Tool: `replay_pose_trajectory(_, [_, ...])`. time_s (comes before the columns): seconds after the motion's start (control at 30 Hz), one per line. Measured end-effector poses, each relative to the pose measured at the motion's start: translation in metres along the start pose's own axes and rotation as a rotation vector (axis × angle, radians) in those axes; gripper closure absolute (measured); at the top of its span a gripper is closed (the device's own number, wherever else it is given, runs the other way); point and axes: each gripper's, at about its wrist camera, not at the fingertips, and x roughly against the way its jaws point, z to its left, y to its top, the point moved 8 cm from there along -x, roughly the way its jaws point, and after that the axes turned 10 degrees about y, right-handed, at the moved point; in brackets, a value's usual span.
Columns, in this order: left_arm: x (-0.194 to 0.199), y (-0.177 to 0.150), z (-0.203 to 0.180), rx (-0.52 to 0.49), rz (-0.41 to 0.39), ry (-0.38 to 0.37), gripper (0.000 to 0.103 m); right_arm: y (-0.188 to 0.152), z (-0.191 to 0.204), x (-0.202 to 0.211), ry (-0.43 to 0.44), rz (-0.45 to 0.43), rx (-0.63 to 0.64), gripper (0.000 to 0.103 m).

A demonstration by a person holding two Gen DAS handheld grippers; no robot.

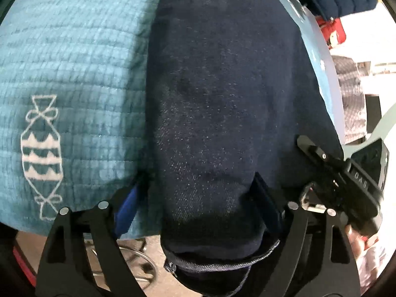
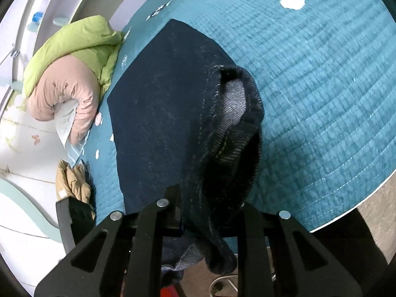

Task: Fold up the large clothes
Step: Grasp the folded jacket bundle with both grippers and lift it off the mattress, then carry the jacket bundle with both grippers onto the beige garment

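Jeans (image 1: 222,94), dark denim, seemingly folded on quilt (image 2: 321,79), clamped in both left gripper (image 1: 195,203) and right gripper (image 2: 210,210).

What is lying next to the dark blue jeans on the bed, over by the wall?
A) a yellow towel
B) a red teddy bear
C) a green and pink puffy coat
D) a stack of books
C: in the right wrist view a green and pink puffy coat lies bunched at the edge of the teal quilt, beside the dark blue jeans.
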Motion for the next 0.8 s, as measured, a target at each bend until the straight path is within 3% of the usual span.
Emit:
replay_pose_trajectory(0.03, [0.0, 0.001, -0.003, -0.012, -0.001, 0.009, 0.019, 0.0, -0.004, -0.001, 0.003, 0.002, -0.016, 0.087])
replay_pose_trajectory(0.07, [0.003, 0.003, -0.009, -0.028, -0.023, 0.005, 0.038, -0.002, -0.008, 0.003, 0.003, 0.003, -0.02, 0.087])
replay_pose_trajectory(0.1, [0.005, 0.005, -0.016, -0.054, -0.035, 0.003, 0.045, -0.002, -0.007, 0.003, -0.012, 0.003, -0.004, 0.087])
replay_pose_trajectory(0.17, [0.016, 0.003, -0.028, -0.148, -0.089, 0.089, 0.053, -0.003, 0.0, 0.003, -0.047, 0.005, 0.046, 0.087])
replay_pose_trajectory(0.27, [0.033, 0.001, -0.036, -0.218, -0.156, 0.111, 0.062, -0.005, 0.018, 0.002, -0.101, -0.004, 0.14, 0.087])
replay_pose_trajectory(0.4, [0.063, -0.002, -0.047, -0.307, -0.229, 0.129, 0.066, -0.01, 0.052, 0.003, -0.183, -0.029, 0.3, 0.088])
replay_pose_trajectory(0.57, [0.096, 0.002, -0.076, -0.382, -0.318, 0.156, 0.067, -0.019, 0.097, 0.006, -0.224, -0.067, 0.449, 0.088])
replay_pose_trajectory(0.8, [0.153, 0.01, -0.076, -0.365, -0.401, 0.108, 0.067, -0.031, 0.161, 0.014, -0.167, -0.114, 0.55, 0.088])
